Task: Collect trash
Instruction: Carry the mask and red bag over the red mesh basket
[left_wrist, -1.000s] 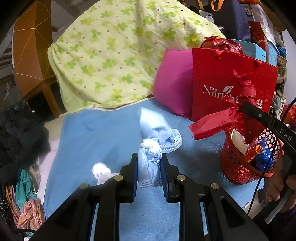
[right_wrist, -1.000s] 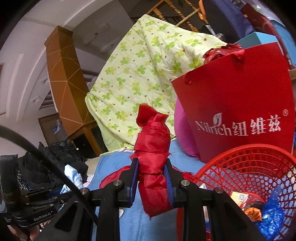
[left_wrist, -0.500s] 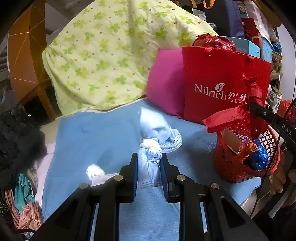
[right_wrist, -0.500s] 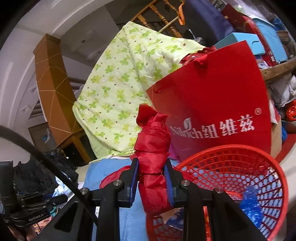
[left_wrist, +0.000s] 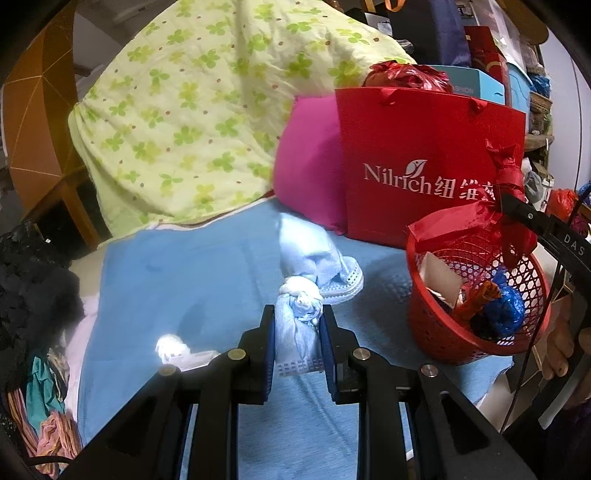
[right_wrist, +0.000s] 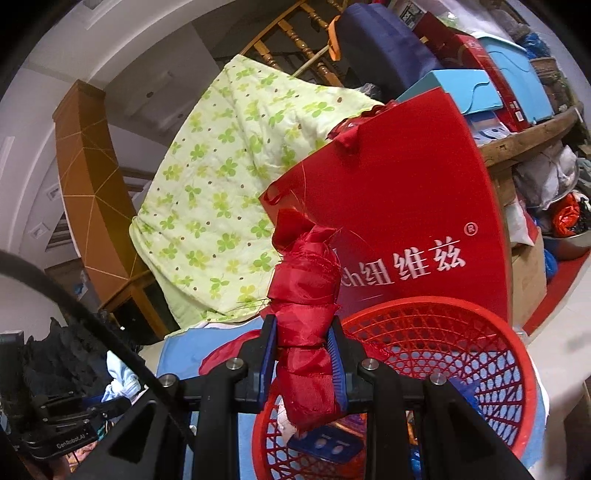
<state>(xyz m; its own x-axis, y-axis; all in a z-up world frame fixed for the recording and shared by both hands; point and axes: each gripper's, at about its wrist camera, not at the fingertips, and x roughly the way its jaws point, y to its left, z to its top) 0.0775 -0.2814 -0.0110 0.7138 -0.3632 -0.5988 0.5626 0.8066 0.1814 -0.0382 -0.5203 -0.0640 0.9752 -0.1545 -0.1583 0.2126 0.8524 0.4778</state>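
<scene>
My left gripper (left_wrist: 297, 345) is shut on a knotted light-blue cloth (left_wrist: 299, 314), held above the blue bedsheet (left_wrist: 192, 280); the cloth's far end trails up toward the pink pillow. My right gripper (right_wrist: 303, 362) is shut on a knotted red cloth (right_wrist: 304, 295), which hangs over the near rim of the red mesh basket (right_wrist: 443, 332). In the left wrist view the basket (left_wrist: 443, 332) stands at the right with wrappers and a blue crumpled bag inside, and the red cloth (left_wrist: 506, 177) hangs above it from the right gripper's finger.
A red paper bag (left_wrist: 424, 166) and a pink pillow (left_wrist: 310, 166) stand behind the basket. A green-flowered quilt (left_wrist: 192, 110) is piled at the back. A white scrap (left_wrist: 171, 347) and a paper slip lie on the sheet, left of my left gripper. Dark clothes heap at the left.
The right gripper has carried the red cloth rightwards, from beside the basket to over it. The left gripper has drifted with the blue cloth, so the basket sits further into its view.
</scene>
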